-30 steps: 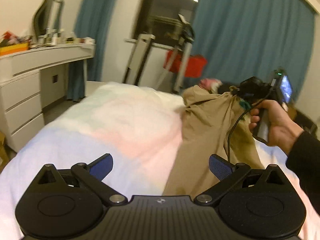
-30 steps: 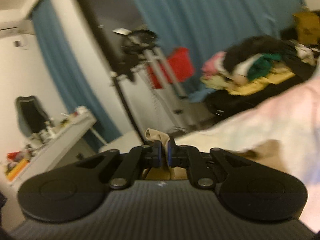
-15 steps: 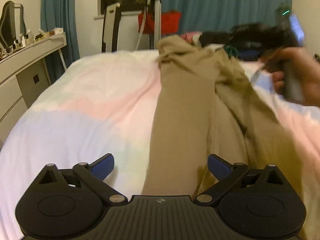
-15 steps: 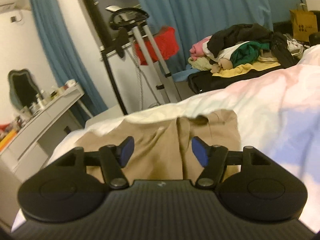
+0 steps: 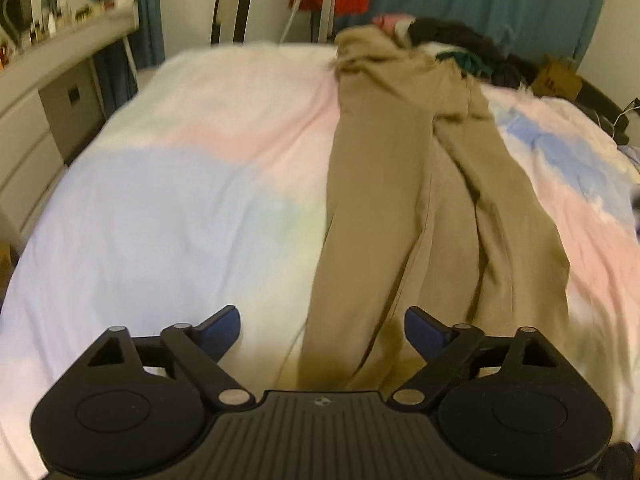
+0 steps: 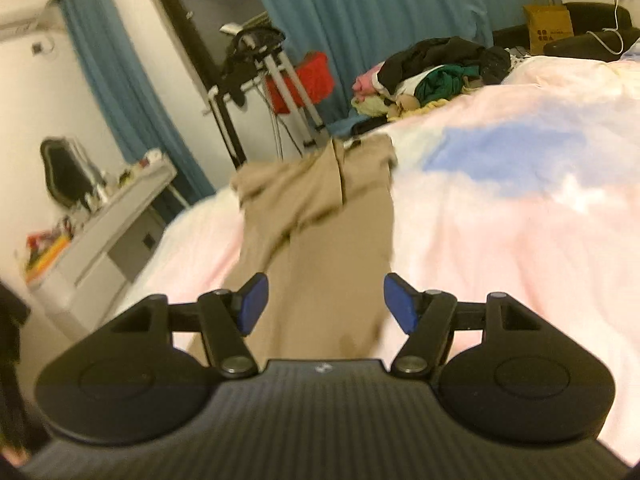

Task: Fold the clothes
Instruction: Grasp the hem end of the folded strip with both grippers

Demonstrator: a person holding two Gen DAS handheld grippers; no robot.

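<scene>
Tan trousers [image 5: 416, 184] lie lengthwise on the pastel bedspread [image 5: 180, 192], waistband at the far end, legs running toward me, one leg lapped over the other. My left gripper [image 5: 322, 330] is open above the near leg ends, nothing between its blue pads. In the right wrist view the same trousers [image 6: 320, 232] stretch away from my right gripper [image 6: 324, 304], which is open over the cloth and holds nothing. The waistband [image 6: 352, 160] is rumpled near the bed's far edge.
A pile of mixed clothes [image 6: 436, 68] sits beyond the bed's far end. A white dresser [image 5: 48, 92] with small items stands at the left. A clothes steamer stand [image 6: 260, 76] and blue curtains [image 6: 360, 8] are behind. A brown paper bag [image 6: 548, 26] is far right.
The right gripper, shut on the trousers' waistband a second ago, has opened and drawn back along the legs. The trousers now lie flat on the bed. The left view has lowered toward the leg ends.
</scene>
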